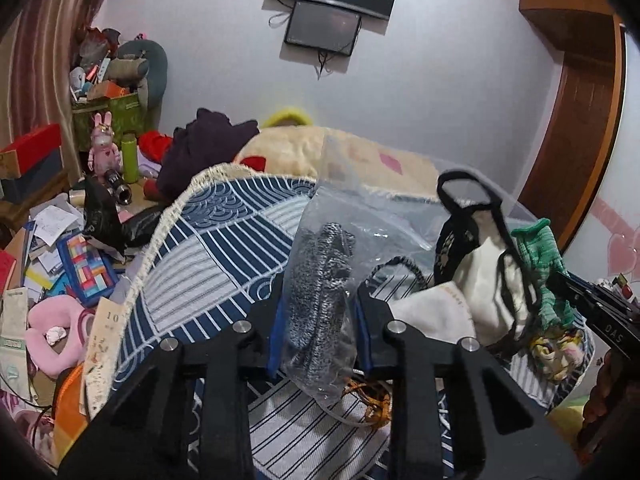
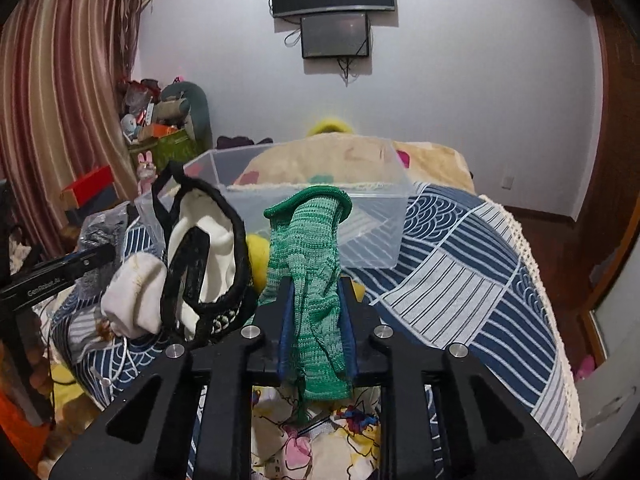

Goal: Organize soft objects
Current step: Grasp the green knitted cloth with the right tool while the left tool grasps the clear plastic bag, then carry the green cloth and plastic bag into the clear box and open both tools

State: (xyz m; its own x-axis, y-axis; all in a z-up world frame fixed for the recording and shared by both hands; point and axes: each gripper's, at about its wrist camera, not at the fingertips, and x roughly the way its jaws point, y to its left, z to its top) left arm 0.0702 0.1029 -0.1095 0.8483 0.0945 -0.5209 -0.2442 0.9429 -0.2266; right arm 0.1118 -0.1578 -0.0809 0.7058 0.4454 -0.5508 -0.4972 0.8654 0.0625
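Spread across the lower half of both frames is a blue-and-white patterned bedspread with a cream fringe [image 2: 460, 280], and everything you are handling sits on it.

Your right gripper [image 2: 316, 304], at the bottom centre of the right wrist view, has its fingers pinched narrow on a green knitted sock [image 2: 312, 264], which stands upright between them with its ribbed cuff at the top. In the left wrist view the same sock [image 1: 548, 268] hangs at the right edge of the frame.

Your left gripper [image 1: 320, 312], bottom centre of its own view, has its fingers closed on a clear plastic zip bag holding a black-and-white speckled knit [image 1: 320, 280]; the bag rises up the middle of the frame.

Between the two grippers, a white cloth pouch with black trim and black straps [image 2: 200, 248] leans on the bedspread, just left of the green sock.

Behind the sock, a clear rectangular plastic bin [image 2: 368, 216] stands open on the bed in the centre of the frame.

Beyond it lies a cream blanket [image 2: 360, 160]. Two dark screens [image 2: 334, 12] hang on the white wall at the top, and striped curtains [image 2: 60, 100] fill the upper left.
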